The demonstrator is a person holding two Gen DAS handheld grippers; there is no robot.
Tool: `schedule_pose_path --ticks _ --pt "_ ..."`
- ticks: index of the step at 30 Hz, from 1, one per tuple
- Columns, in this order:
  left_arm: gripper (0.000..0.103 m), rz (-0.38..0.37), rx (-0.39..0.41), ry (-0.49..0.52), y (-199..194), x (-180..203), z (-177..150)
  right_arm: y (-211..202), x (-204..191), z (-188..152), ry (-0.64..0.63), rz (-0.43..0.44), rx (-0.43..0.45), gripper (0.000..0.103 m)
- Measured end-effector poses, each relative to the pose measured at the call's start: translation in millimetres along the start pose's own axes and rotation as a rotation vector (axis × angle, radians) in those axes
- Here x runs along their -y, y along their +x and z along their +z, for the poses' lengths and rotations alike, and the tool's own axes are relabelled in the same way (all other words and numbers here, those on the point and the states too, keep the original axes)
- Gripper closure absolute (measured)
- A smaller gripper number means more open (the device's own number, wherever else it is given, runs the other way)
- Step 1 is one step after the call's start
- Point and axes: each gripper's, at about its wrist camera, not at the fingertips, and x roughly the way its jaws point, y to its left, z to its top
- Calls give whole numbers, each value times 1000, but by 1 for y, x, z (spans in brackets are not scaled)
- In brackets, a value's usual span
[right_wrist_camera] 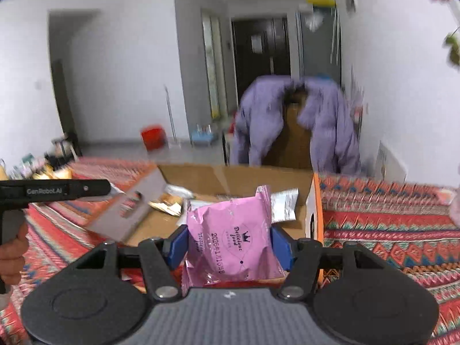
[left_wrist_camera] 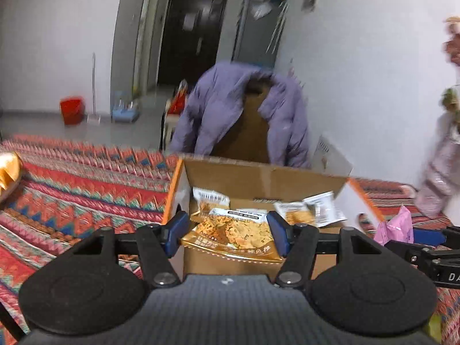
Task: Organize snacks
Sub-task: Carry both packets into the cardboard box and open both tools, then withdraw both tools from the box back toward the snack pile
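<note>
Snacks | left gripper [left_wrist_camera: 228, 231] clamps oat-crisp packet [left_wrist_camera: 230, 234] | right gripper [right_wrist_camera: 230, 245] clamps pink "Delicious food" packet [right_wrist_camera: 230, 238]

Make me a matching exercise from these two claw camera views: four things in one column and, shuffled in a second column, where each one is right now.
Things
1. orange crisp packet
2. pink snack packet
3. purple puffy jacket
4. red bucket

Places
A. draped over a brown chair behind the open cardboard box
B. on the grey floor by the far wall
C. pinched in the left claw
D. pinched in the right claw

Pairs: 1-C, 2-D, 3-A, 4-B
</note>
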Motion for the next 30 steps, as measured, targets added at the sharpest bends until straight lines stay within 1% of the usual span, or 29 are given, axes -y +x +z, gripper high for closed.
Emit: schedule_pose_path --ticks 2,4,6,7,9,10,12,13,18,22,26,30 --pt "41 29 -39 -29 28 -5 5 38 8 13 11 -37 -83 42" --pt "41 53 -58 -19 50 -5 8 66 11 18 0 -75 -134 42" --pt "41 95 -60 2 66 -3 11 87 7 22 -33 -123 -156 42" --pt "41 104 -63 11 72 -3 12 94 4 22 -50 -142 -162 42" --pt "36 98 -90 25 85 -1 14 106 4 22 -31 -166 -175 38" --pt "29 93 -98 20 87 -2 14 110 5 23 -15 -169 -175 36" --pt "27 80 -102 6 86 -2 15 113 6 25 8 -163 -174 33" --pt "27 68 -99 7 84 -3 15 114 6 27 12 -158 -169 29" --pt "27 64 -69 41 68 -2 21 99 7 39 -3 -149 -137 25" --pt "26 62 -37 46 44 -2 31 74 2 47 -15 -143 -109 22" --pt "22 40 -1 63 5 -3 34 36 -3 46 -18 -109 -66 15" --pt "17 17 54 110 -44 -3 26 -9 -7 38 -11 -76 -17 8"
